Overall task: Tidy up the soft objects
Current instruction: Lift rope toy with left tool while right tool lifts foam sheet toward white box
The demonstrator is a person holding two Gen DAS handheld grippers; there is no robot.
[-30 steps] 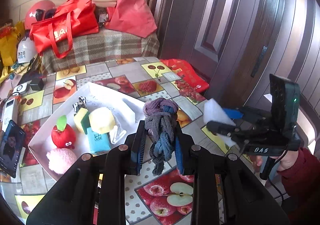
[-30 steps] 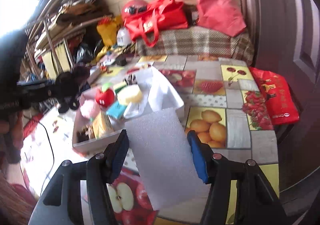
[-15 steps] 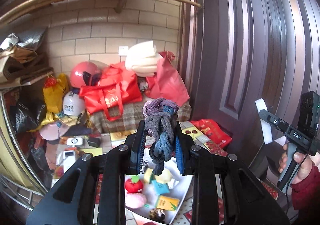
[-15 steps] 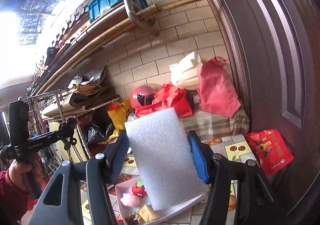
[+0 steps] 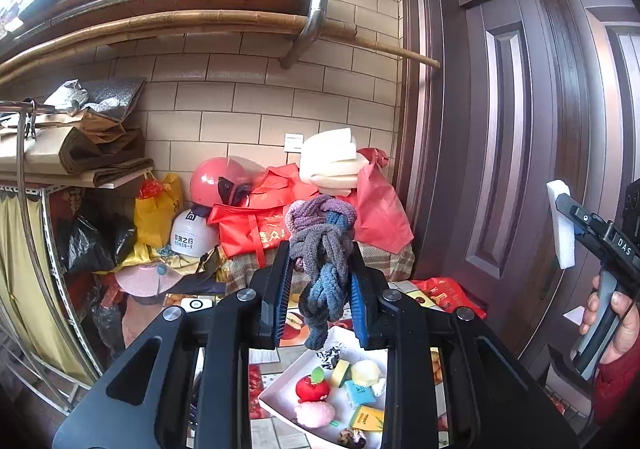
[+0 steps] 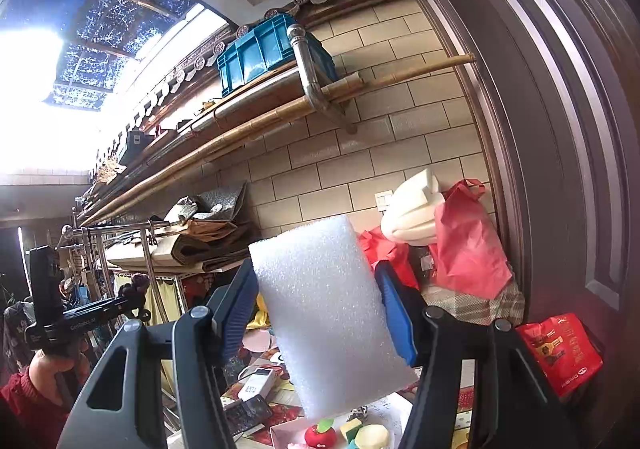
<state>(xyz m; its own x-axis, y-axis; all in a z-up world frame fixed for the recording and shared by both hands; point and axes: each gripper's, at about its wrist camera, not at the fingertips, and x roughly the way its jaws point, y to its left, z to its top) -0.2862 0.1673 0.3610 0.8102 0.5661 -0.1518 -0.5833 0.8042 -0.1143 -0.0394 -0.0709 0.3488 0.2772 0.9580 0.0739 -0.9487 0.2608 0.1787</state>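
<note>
Left tool (image 5: 320, 289): clamped on knotted yarn rope (image 5: 322, 249), centre frame, raised well above the white tray (image 5: 280, 395). Right tool (image 6: 316, 313): gripping white foam block (image 6: 320, 309), centre frame, likewise aloft. Step, judged: both items lifted for carrying; next move calls for lowering each toward the tray at lower centre. Obscured: bench mostly cut off; tray contents partly hidden behind tool bodies.

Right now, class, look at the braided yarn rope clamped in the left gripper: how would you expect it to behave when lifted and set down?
Probably floppy: the braided yarn rope droops below the left gripper, its tail hanging limp. Likely light, since thick fluffy strands make up its bulk. Its fuzzy surface looks unlikely to slip between the ribbed pads.
</note>
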